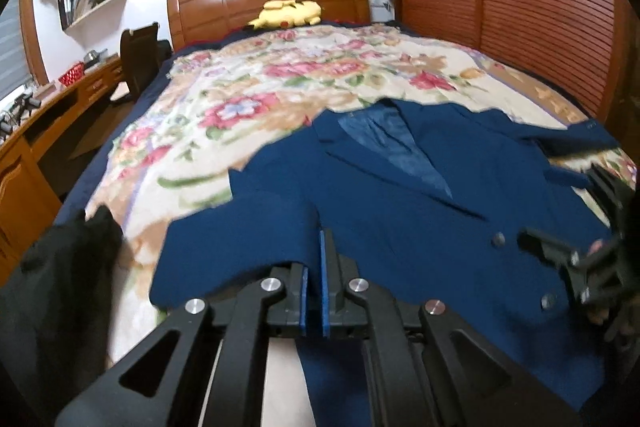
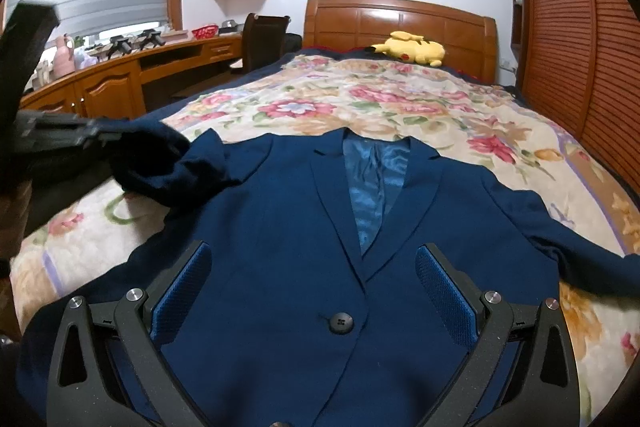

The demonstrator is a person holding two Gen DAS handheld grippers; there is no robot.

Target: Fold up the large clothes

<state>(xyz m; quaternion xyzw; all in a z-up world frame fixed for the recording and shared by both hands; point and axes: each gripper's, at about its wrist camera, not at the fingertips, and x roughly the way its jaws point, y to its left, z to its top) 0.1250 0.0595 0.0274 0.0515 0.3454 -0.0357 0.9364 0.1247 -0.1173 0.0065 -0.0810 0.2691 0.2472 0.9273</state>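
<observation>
Bed (image 2: 460, 115): blazer (image 2: 280, 227) sleeve (image 1: 240, 227) pinched, left gripper (image 1: 314, 267).

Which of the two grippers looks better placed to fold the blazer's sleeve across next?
Left. The left gripper is already shut on the blue blazer's sleeve, lifted off the floral bedspread. The right gripper hovers open over the front, holding nothing.
</observation>
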